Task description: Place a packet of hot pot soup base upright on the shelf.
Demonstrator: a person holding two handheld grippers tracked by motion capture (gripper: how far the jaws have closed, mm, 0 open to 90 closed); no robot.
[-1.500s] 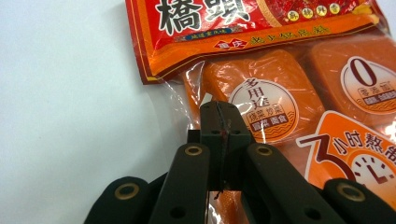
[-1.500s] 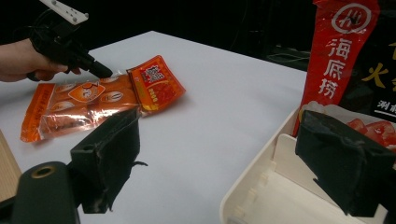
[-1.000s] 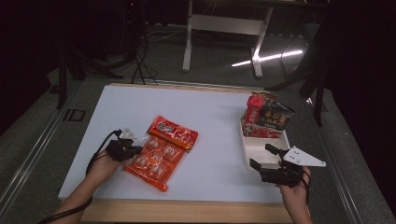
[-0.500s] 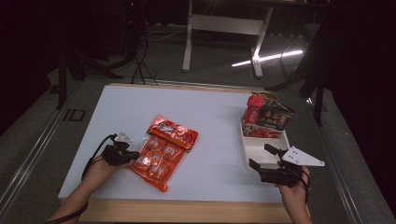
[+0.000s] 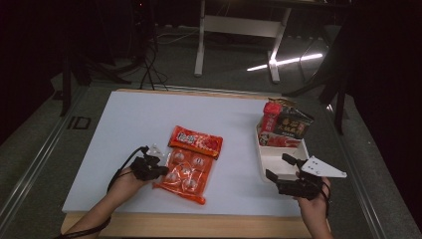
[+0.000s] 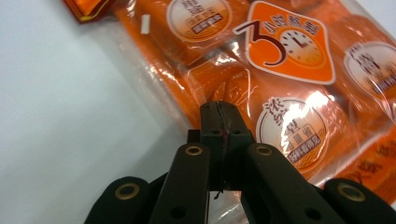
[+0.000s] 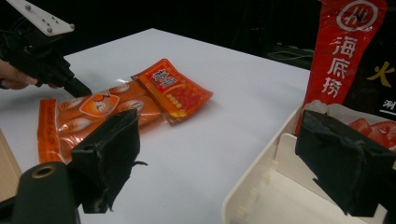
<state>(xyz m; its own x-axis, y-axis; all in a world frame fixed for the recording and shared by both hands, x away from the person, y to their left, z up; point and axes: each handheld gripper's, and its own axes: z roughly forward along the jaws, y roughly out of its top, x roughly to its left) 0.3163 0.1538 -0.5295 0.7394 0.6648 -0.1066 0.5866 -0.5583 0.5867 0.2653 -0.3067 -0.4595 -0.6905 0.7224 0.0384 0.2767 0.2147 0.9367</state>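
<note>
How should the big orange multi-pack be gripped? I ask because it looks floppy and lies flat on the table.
Take the orange multi-pack by its flat sealed edge nearest the left gripper, coming in low from that side. The bag lies flat, so only the thin film margin fits between the jaws; the bulging inner packets look too thick. The left gripper's jaws are already shut at that margin.

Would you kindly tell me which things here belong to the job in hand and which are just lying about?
In the job:
- left gripper, shut at the orange multipack's edge
- white tray
- right gripper, open

Lying about:
- red packet
- packets already in tray
</note>
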